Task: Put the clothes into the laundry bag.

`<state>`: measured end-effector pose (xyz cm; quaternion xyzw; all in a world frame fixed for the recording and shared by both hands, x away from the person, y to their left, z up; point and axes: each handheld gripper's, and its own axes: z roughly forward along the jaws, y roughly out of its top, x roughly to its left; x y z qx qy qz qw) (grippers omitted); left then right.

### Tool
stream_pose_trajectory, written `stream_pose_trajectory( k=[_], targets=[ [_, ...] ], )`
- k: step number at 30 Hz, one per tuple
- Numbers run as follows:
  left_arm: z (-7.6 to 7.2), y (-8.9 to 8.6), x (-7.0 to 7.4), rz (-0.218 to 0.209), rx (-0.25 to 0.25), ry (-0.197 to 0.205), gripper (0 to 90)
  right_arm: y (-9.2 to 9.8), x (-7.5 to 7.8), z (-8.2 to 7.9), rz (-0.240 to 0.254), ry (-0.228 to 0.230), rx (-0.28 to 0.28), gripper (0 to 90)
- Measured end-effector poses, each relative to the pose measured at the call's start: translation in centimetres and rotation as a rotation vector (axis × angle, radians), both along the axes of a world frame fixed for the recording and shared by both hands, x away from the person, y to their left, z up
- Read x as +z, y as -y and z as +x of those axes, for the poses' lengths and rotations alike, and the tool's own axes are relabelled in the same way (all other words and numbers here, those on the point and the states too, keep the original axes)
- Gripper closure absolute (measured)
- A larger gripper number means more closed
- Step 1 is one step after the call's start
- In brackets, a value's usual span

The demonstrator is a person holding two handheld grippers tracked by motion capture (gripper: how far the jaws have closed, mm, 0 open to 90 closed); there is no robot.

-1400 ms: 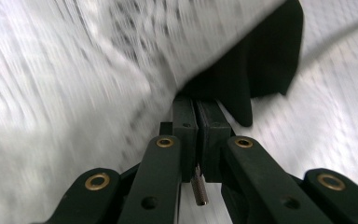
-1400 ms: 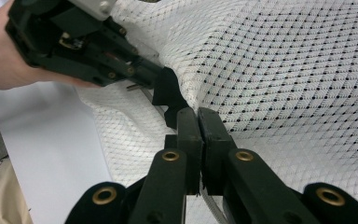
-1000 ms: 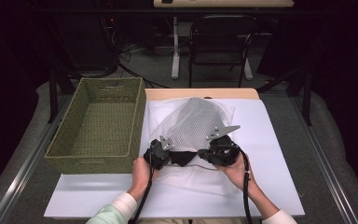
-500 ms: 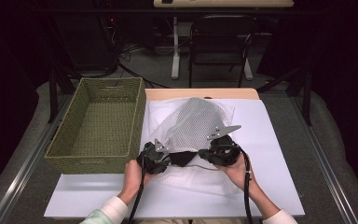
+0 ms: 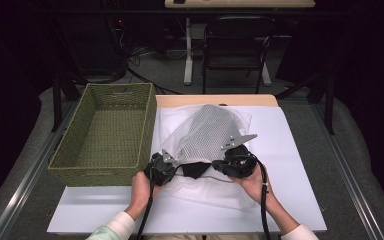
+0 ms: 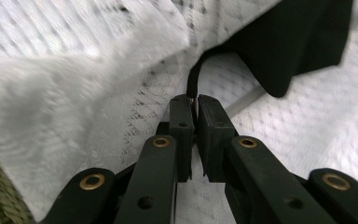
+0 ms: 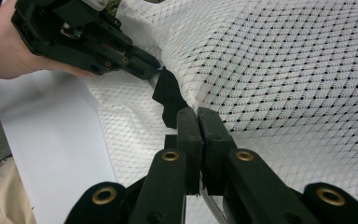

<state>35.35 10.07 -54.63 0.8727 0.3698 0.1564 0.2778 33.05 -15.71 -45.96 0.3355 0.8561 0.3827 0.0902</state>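
A white mesh bag (image 5: pixel 207 132) lies on the white board, and a black cloth (image 5: pixel 195 170) pokes out of its near opening. My left gripper (image 5: pixel 176 168) is at the opening's left end. In the left gripper view, that gripper (image 6: pixel 195 100) is shut on a thin black edge that runs up to the black cloth (image 6: pixel 298 42), with the mesh (image 6: pixel 74 93) folded beside it. My right gripper (image 5: pixel 216 164) is at the opening's right end. In its own view, this gripper (image 7: pixel 198 112) is shut on the mesh bag's (image 7: pixel 284 70) edge, and the left gripper (image 7: pixel 156 65) touches the cloth's (image 7: pixel 168 95) tip.
A green woven basket (image 5: pixel 105 170), with nothing inside, stands on the left against the bag. The white board (image 5: pixel 300 150) has bare room to the right and in front. A black chair (image 5: pixel 235 40) stands beyond the table's far edge.
My left gripper has shifted a little to the left, away from the right gripper, and the dark cloth shows more between them. The right gripper has held still.
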Motion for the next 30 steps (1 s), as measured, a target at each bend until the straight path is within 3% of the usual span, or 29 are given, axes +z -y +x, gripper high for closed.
stream_pose_trajectory(
  k=[2, 5, 9, 12, 15, 18, 19, 22, 25, 27, 30],
  targets=[
    [0.3, 0.0, -0.1, -0.018, 0.013, 0.001, 84.5, 0.0, 0.0, 0.0, -0.002, -0.001, 0.003, 88.1],
    [0.3, 0.2, -0.2, 0.01, 0.027, 0.005, 84.0, 0.0, 0.0, 0.0, -0.004, -0.003, 0.002, 88.1],
    [0.0, 0.2, 0.2, 0.02, 0.029, -0.011, 72.4, 0.0, 0.0, 0.0, -0.005, -0.001, 0.004, 88.1],
    [-1.3, 0.0, 1.1, 0.025, 0.008, -0.028, 59.5, 0.1, 0.1, -0.1, -0.002, -0.003, -0.001, 88.2],
    [-2.7, -0.6, 1.7, 0.028, -0.01, -0.052, 53.6, 0.3, 0.1, -0.1, 0.0, -0.001, -0.002, 88.2],
    [-3.9, -1.1, 1.0, 0.05, -0.035, -0.094, 51.1, 0.3, 0.1, -0.1, -0.002, -0.002, -0.002, 88.1],
    [-4.0, -1.1, 0.7, 0.06, -0.039, -0.102, 51.5, 0.3, 0.1, -0.2, -0.005, -0.002, -0.002, 88.2],
    [-4.1, -1.3, 0.5, 0.025, -0.055, -0.118, 61.5, 0.2, 0.0, -0.2, -0.009, -0.004, 0.0, 88.2],
    [-4.4, -1.1, 0.4, 0.019, -0.073, -0.099, 80.4, 0.4, 0.1, -0.4, -0.008, -0.001, 0.0, 88.2],
    [-4.5, -1.1, 0.3, 0.022, -0.079, -0.093, 87.2, 0.6, 0.2, -0.6, -0.005, 0.0, 0.0, 88.2],
    [-4.7, -1.2, 0.3, 0.022, -0.084, -0.083, 90.0, 1.1, 0.3, -0.8, 0.004, -0.009, -0.005, 88.2]
  ],
)
